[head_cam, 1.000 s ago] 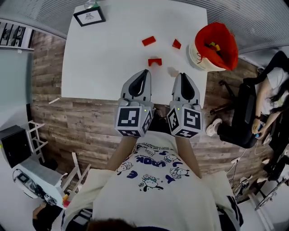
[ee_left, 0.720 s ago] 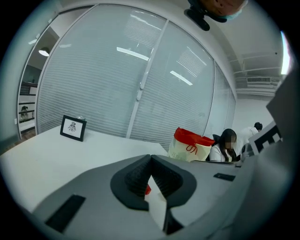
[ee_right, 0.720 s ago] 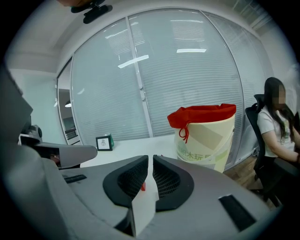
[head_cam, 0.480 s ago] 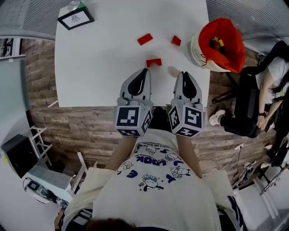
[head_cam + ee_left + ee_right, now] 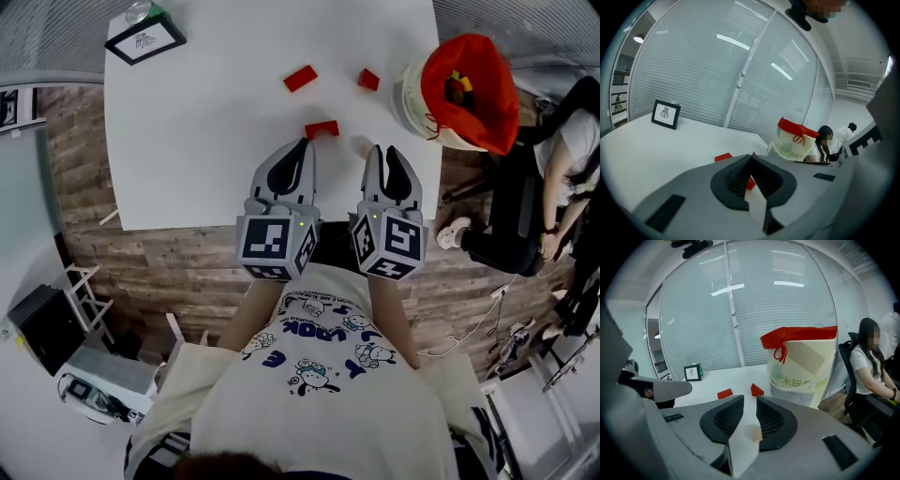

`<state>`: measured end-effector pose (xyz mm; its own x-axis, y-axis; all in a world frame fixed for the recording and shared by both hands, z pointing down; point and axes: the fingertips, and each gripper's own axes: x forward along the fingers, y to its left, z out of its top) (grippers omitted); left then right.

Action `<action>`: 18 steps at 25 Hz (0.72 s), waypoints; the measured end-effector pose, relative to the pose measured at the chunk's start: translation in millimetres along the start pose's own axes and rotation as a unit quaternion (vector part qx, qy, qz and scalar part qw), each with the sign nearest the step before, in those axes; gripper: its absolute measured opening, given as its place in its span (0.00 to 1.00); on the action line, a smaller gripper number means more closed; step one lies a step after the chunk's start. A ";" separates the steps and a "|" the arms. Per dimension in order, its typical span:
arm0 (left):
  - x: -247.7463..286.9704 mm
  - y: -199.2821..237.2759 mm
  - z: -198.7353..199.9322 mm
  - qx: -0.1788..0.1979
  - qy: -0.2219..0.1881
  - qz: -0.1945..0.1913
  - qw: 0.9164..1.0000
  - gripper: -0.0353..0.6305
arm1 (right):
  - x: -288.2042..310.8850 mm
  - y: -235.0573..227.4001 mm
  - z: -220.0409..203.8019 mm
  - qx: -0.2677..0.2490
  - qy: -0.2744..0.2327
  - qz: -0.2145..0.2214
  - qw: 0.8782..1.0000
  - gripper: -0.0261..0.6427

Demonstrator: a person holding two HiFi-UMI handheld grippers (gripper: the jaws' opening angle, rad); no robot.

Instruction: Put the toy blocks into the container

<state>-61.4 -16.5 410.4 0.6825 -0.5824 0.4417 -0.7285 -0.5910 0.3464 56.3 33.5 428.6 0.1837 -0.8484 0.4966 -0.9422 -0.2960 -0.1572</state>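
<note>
The table (image 5: 206,122) is finished smooth, matt white. The toy blocks (image 5: 322,128) on it are seen as matt red. At its edge, the container (image 5: 410,98) is formed of smooth cream plastic and lined with red cloth.

From the table's (image 5: 187,141) middle, a picture frame (image 5: 143,39) stands at 10 o'clock, in the far corner. A far block (image 5: 300,78) lies at 1 o'clock, with a second block (image 5: 367,80) at its 3 o'clock and a near block (image 5: 322,129) at its 5 o'clock. The container (image 5: 459,89) stands at the table's edge, at 3 o'clock.
</note>
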 end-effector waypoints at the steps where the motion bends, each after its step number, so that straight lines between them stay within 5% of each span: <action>1: 1.2 0.8 -0.4 0.000 0.002 -0.001 1.000 0.10 | 1.7 0.3 -2.0 0.000 0.003 0.000 1.000 0.15; 18: 14.7 -5.1 -14.5 -0.005 0.032 -0.007 0.999 0.10 | 15.7 -4.8 -31.7 -0.010 0.058 0.016 0.998 0.26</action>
<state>-48.5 -13.9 427.2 0.6880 -0.5363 0.4890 -0.7194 -0.5930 0.3617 54.8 35.5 464.3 0.1214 -0.8000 0.5876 -0.9528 -0.2599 -0.1569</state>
